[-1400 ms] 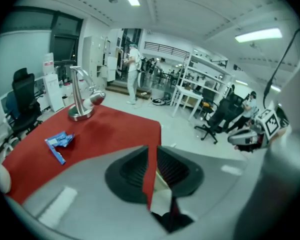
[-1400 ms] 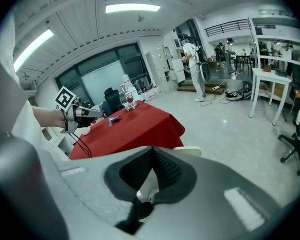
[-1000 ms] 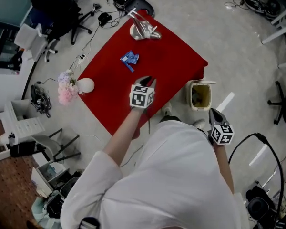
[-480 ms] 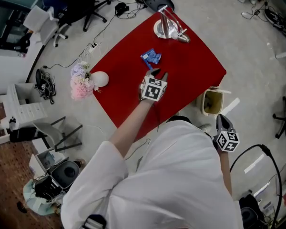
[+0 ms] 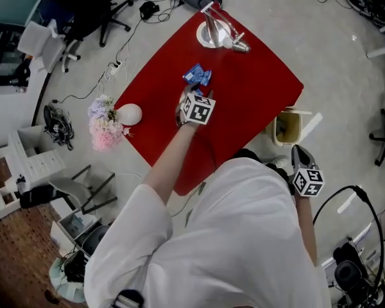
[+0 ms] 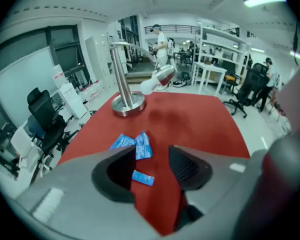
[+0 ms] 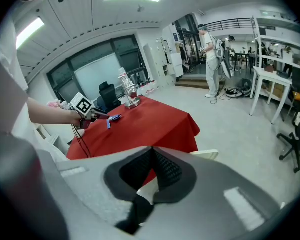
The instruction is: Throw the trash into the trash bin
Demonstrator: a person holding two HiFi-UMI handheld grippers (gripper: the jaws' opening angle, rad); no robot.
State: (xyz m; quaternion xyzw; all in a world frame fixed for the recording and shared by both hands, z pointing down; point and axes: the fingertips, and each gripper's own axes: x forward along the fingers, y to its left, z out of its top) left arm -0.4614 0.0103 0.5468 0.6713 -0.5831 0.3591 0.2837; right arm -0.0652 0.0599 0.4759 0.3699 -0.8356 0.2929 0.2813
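Observation:
Crumpled blue wrappers lie on the red-covered table. My left gripper hangs just short of them, pointing steeply down. Its jaws have just been opening and stand open with nothing pressed between the pads. In the left gripper view two larger wrappers lie ahead, and a small blue piece shows on the cloth in the gap of the left gripper. The pale trash bin stands on the floor at the table's right edge. My right gripper is beside the bin, and the right gripper is shut and empty.
A metal stand with a tilted glass piece sits at the table's far corner. A white vase with pink flowers stands on the floor to the left. Office chairs, cables and shelves ring the table. People stand far off in the room.
My left gripper has travelled across the table to the blue wrappers and sunk lower, and its jaws have opened. The right gripper stays near the bin.

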